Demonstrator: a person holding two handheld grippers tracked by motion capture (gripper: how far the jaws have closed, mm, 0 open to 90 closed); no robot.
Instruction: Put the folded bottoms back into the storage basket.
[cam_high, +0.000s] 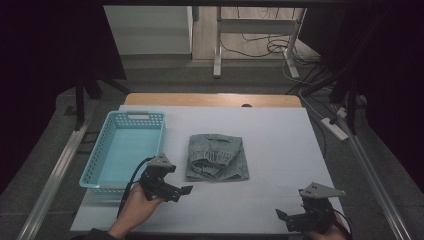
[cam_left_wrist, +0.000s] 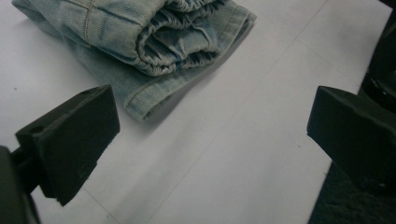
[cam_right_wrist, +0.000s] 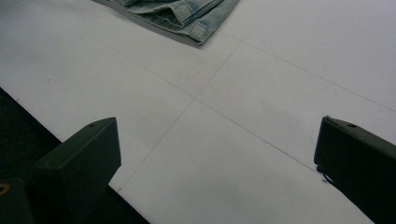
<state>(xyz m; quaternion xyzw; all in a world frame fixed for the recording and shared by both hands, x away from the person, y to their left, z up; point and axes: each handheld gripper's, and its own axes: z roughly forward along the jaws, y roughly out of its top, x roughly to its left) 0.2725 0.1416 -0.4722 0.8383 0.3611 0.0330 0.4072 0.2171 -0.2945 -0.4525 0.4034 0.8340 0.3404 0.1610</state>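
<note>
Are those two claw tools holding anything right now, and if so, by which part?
Nothing is held. The left gripper and the right gripper both have their jaws wide open over the white table, and the folded jeans lie untouched beside the blue basket.

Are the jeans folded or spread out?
Folded: the jeans lie as a compact layered rectangle, waistband tucked on top, beside the basket.

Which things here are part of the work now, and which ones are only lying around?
Part of the work:
- folded jeans, nearest to both grippers
- left gripper, open, close to the jeans
- right gripper, open, near the table's front edge
- probably the blue basket beside the jeans

Only lying around:
- power strip on the floor
- cables behind the table
</note>
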